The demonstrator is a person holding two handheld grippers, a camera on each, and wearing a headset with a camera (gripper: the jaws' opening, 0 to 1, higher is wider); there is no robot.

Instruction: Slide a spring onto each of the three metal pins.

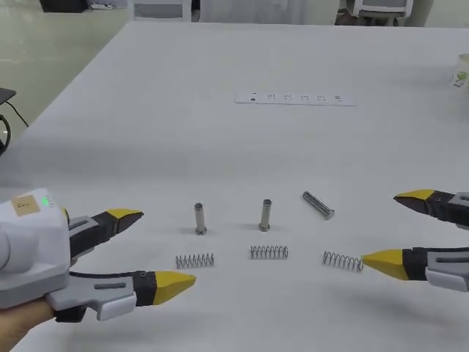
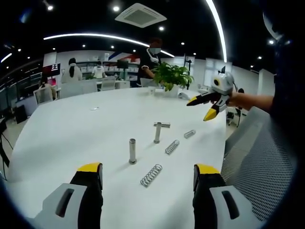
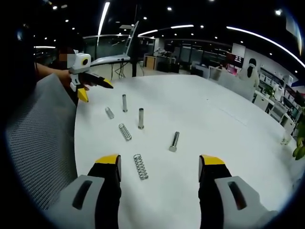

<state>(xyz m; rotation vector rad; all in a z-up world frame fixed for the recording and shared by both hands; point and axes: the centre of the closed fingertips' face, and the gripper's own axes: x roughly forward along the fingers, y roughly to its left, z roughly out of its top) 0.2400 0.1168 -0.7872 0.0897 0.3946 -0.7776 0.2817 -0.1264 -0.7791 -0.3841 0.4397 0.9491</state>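
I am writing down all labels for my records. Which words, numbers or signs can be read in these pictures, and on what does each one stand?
No text is clear enough to quote.
White strip on the table: rows of small dark marks, too small to read.
Tan sticker on the body of the left claw: blurred, unreadable.
Dark wall sign with red patches: too blurred to read.

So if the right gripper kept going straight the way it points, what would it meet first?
Probably the nearest spring, lying inside the open right gripper jaw span, then the lying pin. Its height above the table is unclear, so it might pass over.
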